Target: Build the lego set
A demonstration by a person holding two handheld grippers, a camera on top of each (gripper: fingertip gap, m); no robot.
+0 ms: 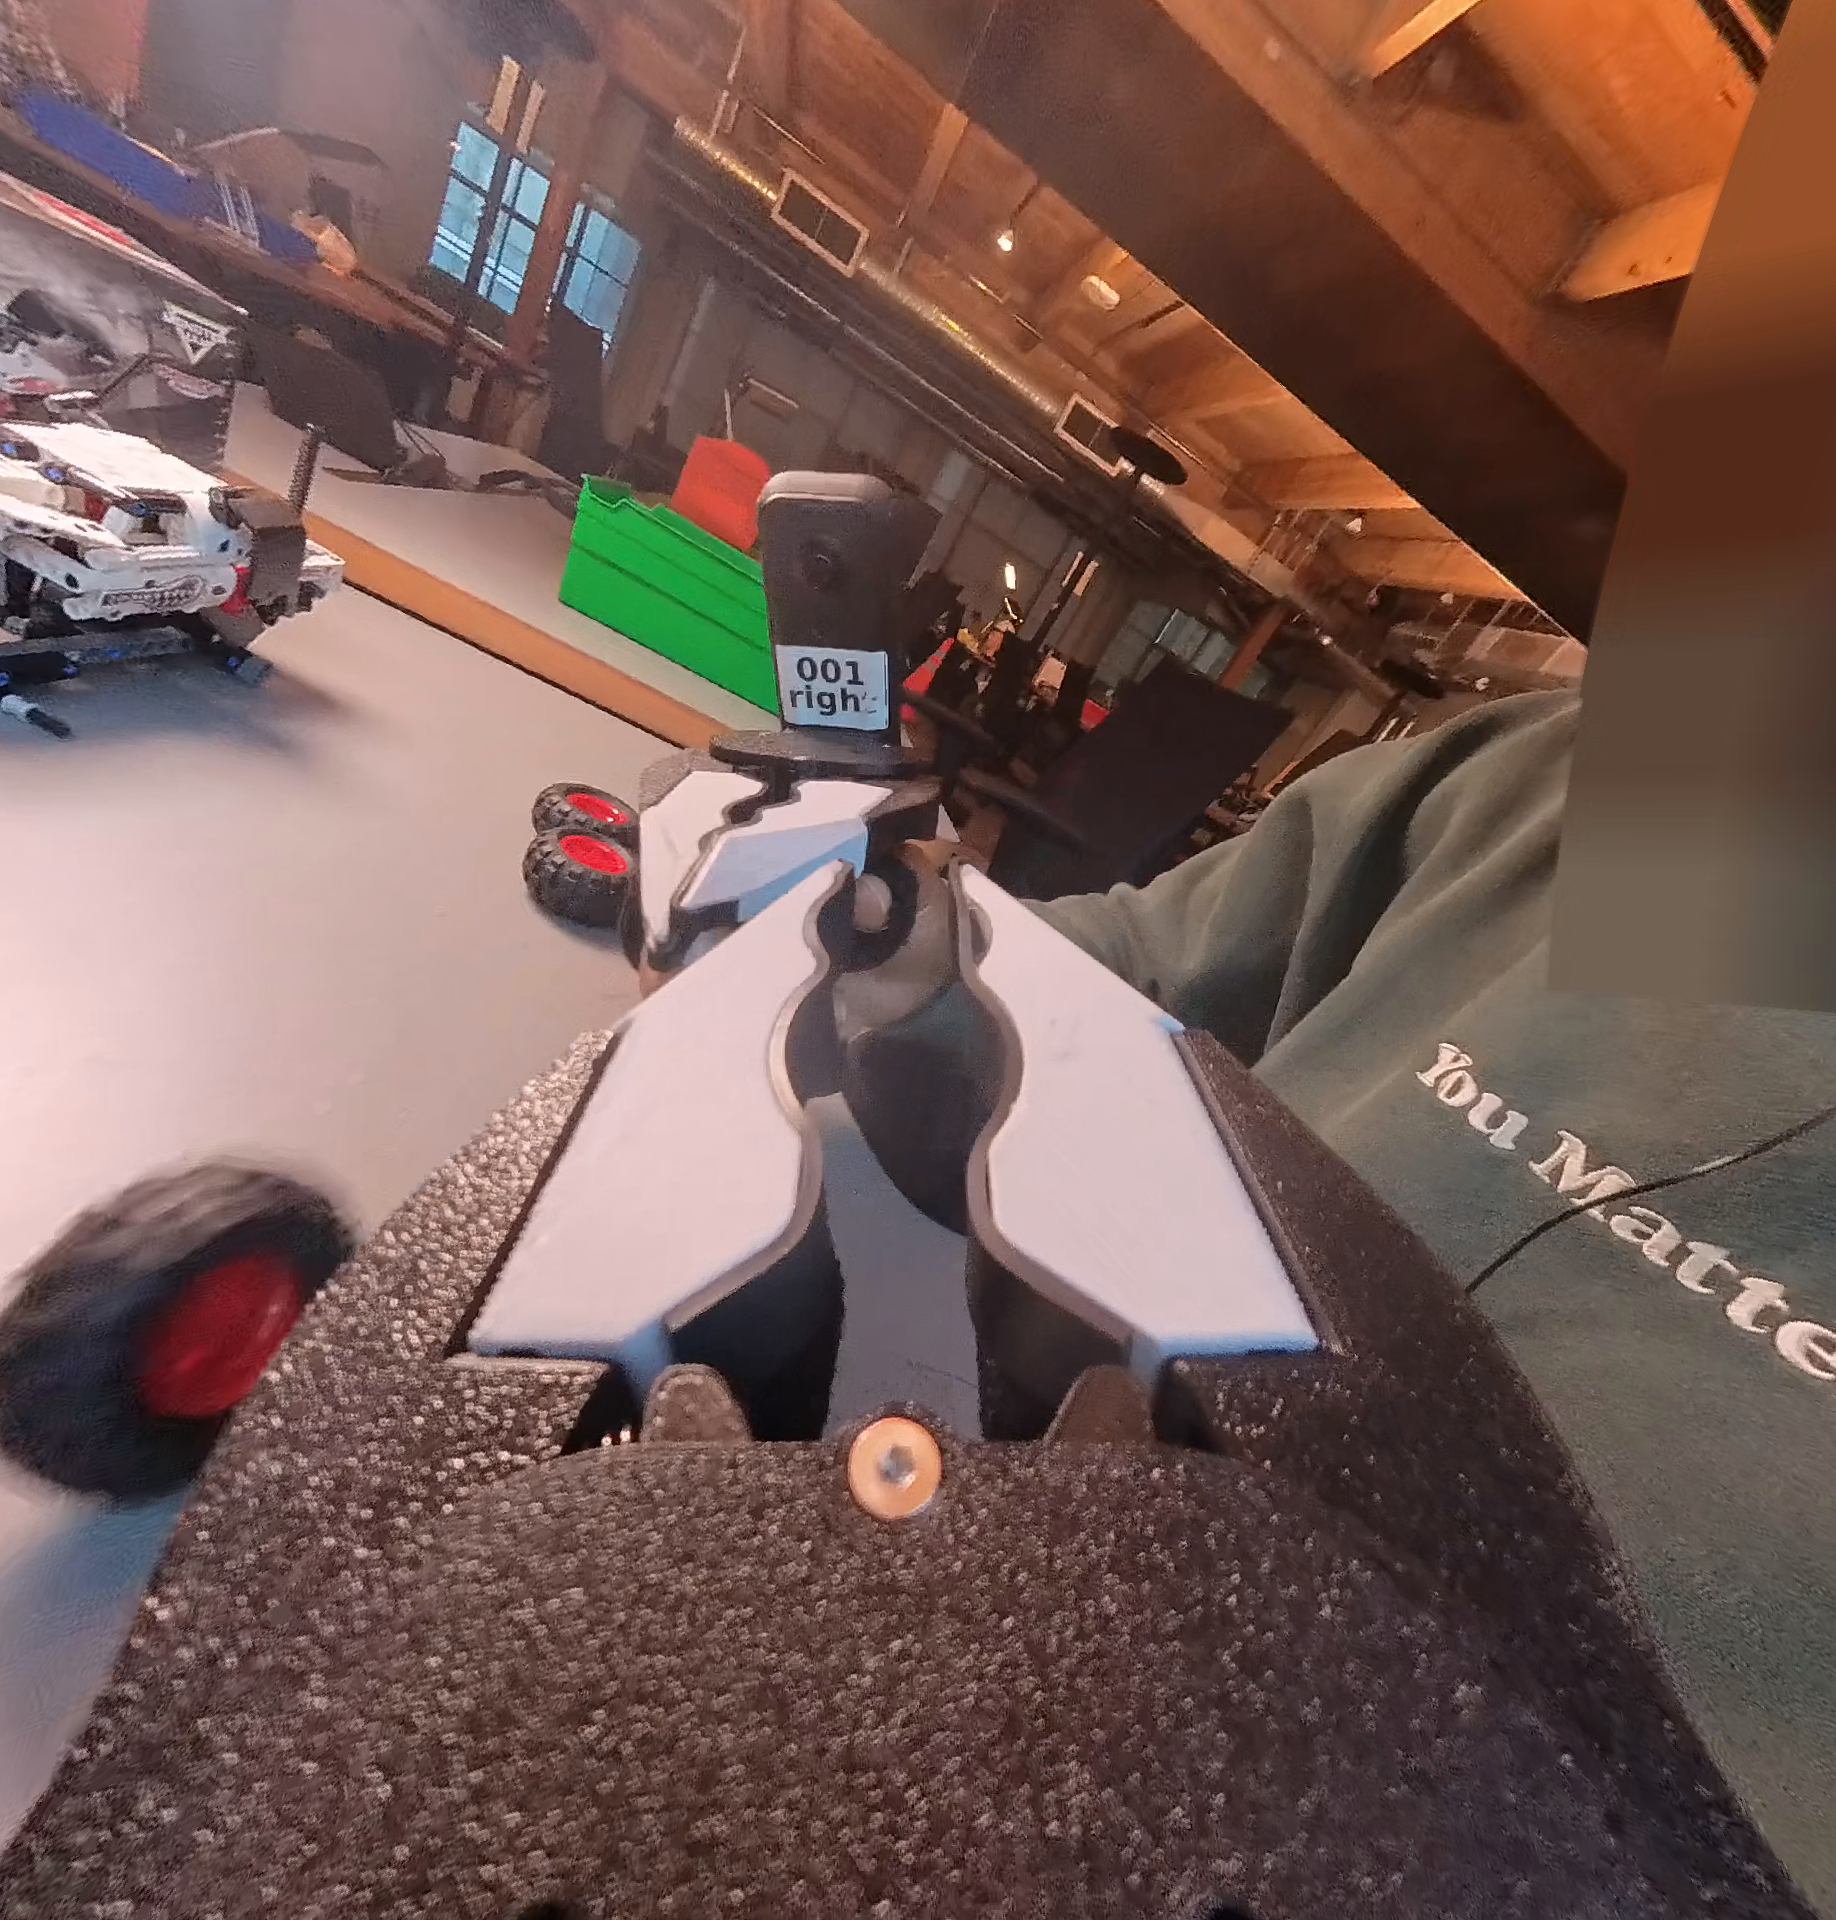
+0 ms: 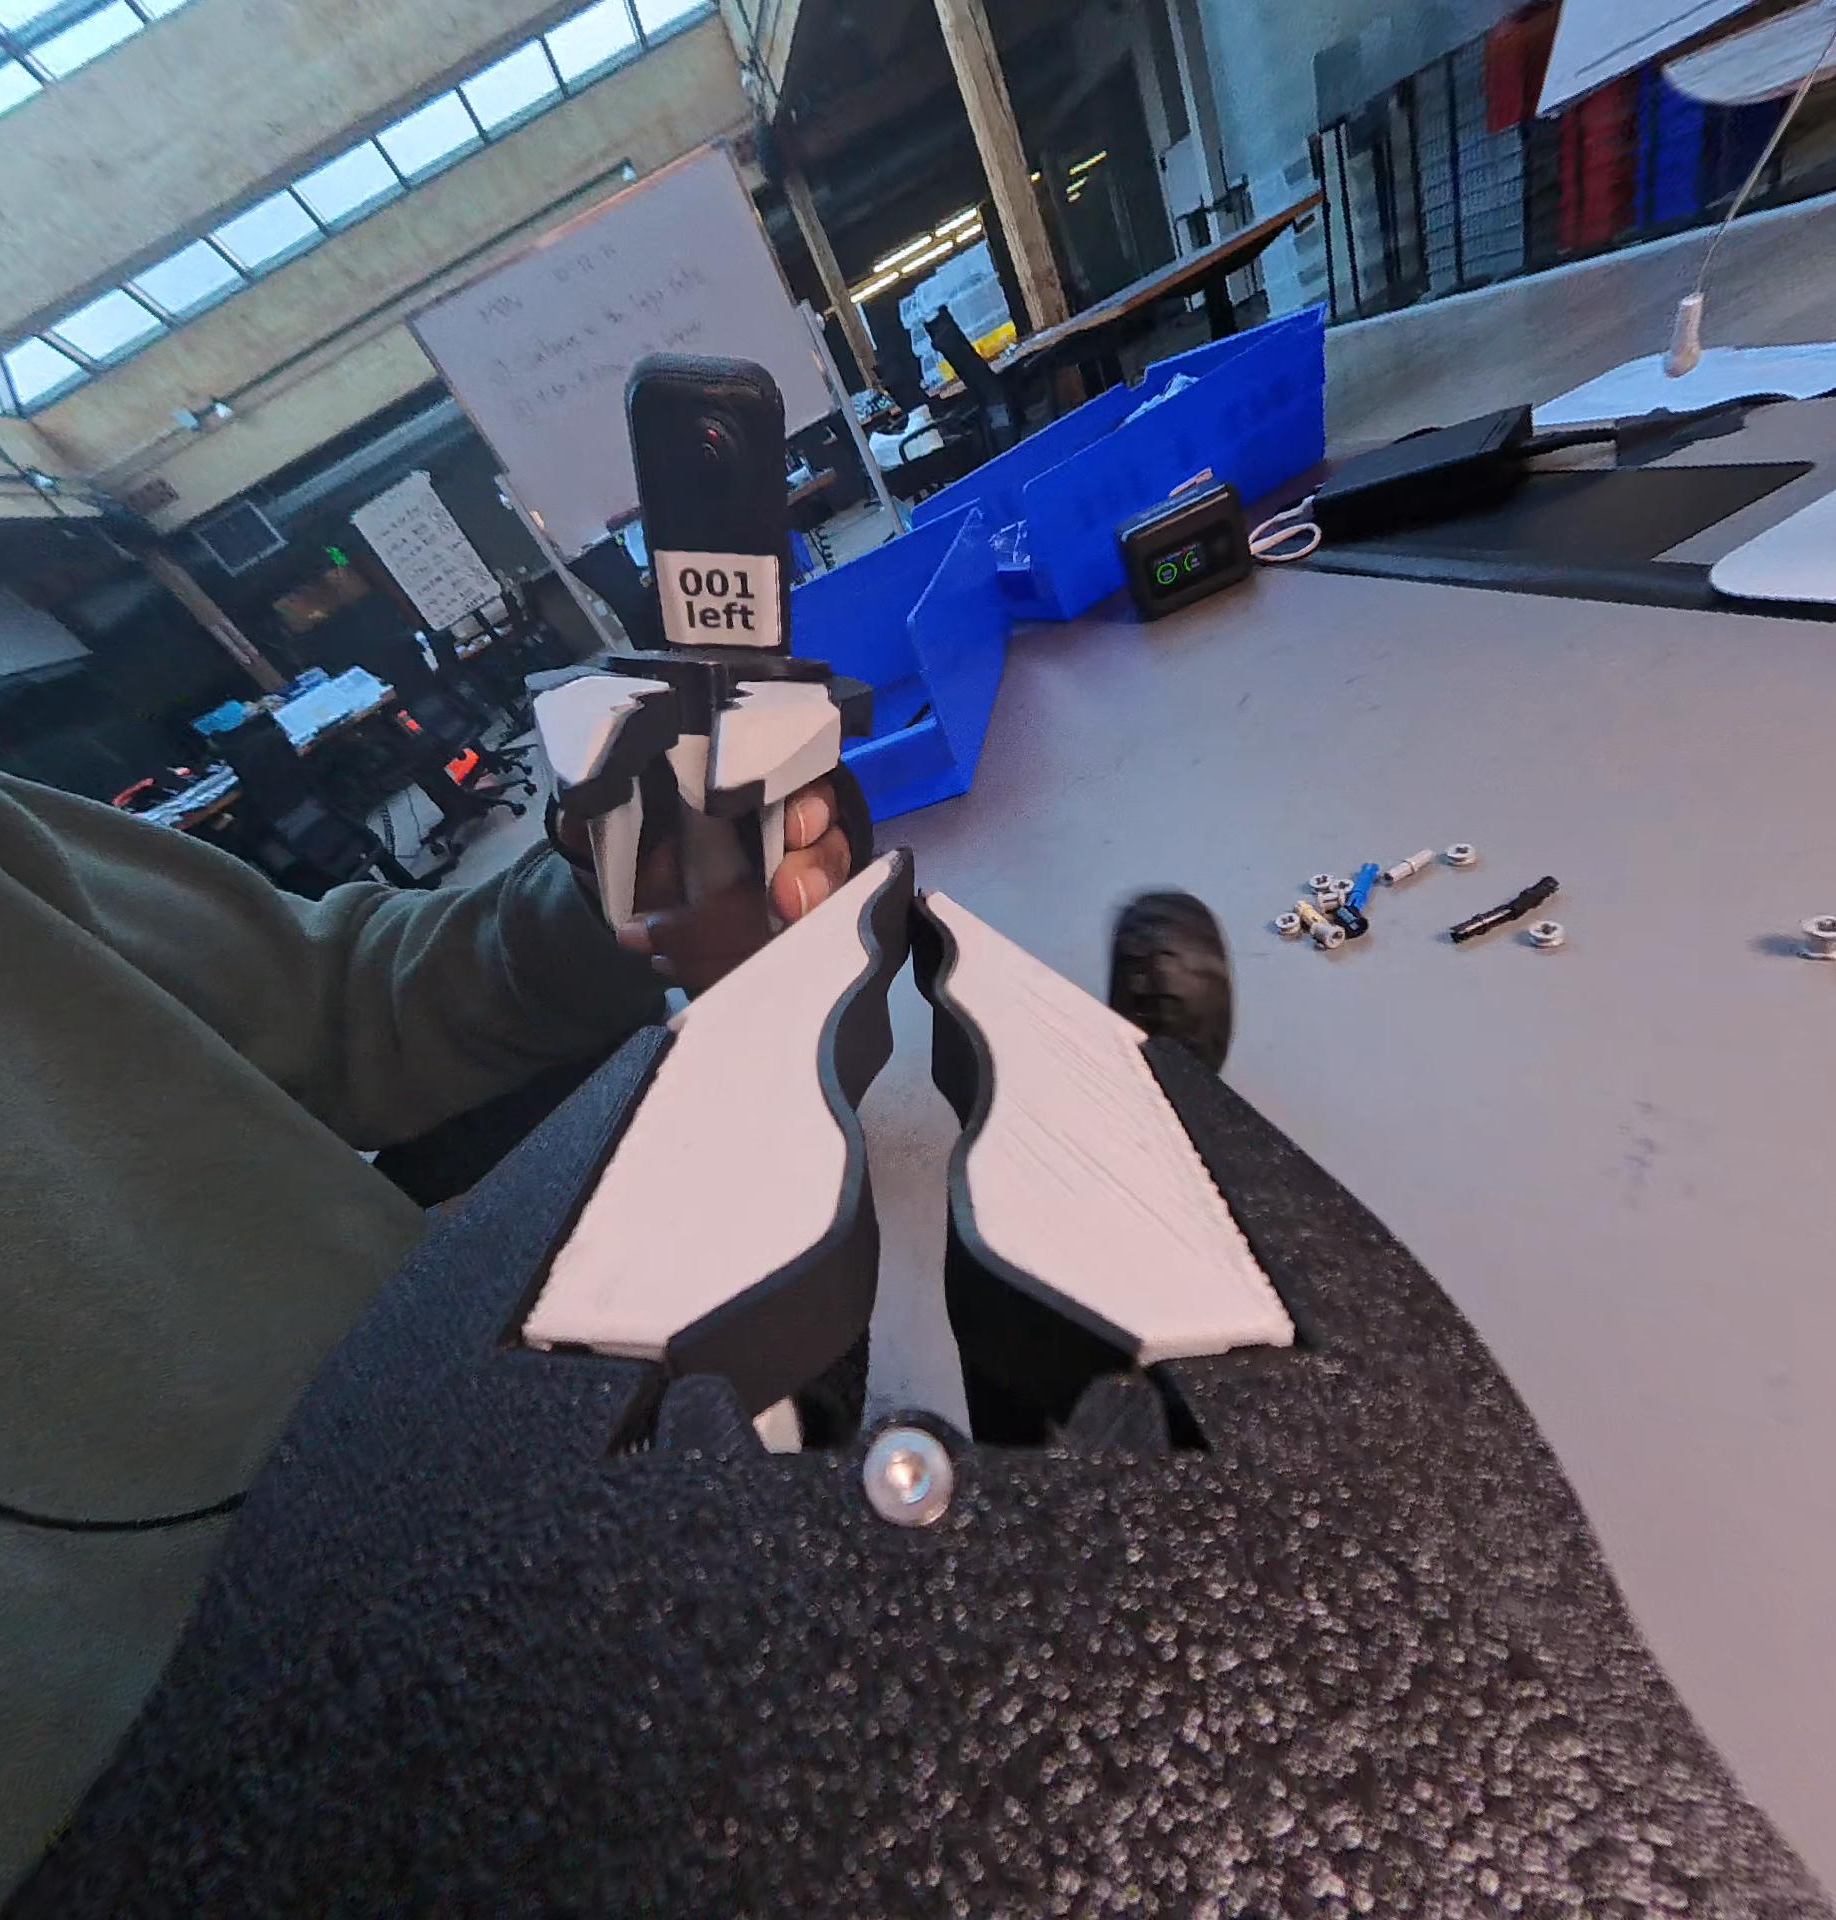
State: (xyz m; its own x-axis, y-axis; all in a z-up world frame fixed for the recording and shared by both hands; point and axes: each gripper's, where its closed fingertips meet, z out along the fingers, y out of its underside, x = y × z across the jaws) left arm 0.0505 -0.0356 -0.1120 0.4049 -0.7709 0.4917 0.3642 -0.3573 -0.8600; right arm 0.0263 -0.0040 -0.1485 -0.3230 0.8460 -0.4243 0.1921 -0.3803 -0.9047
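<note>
Black rubber with a red hub: that's the loose wheel (image 1: 155,1340), and I reckon it's what gets picked up next. It's blurry in both views, so take this loosely. It sits on the grey table (image 2: 1516,1195), apparently up on its tread. From the left gripper (image 1: 898,883) it's off to the left and back beside the body, well behind the tips, so that one would have to pull back and swing left. From the right gripper (image 2: 912,899) it's just off to the right, close by the outer finger and nearer the tips, so the right looks better placed to me. The hub faces roughly toward the left camera, so I'd guess a pinch across the tread. The two claws point at each other over the table edge. The left's jaws stand apart; there's a pale bit in the gap and I can't tell what it is. The right's are pretty much together, nothing in them. Two more wheels (image 1: 581,842) wait beyond, and the white truck body (image 1: 114,540) is far left, well away. Small pins (image 2: 1329,914) lie scattered further right.
</note>
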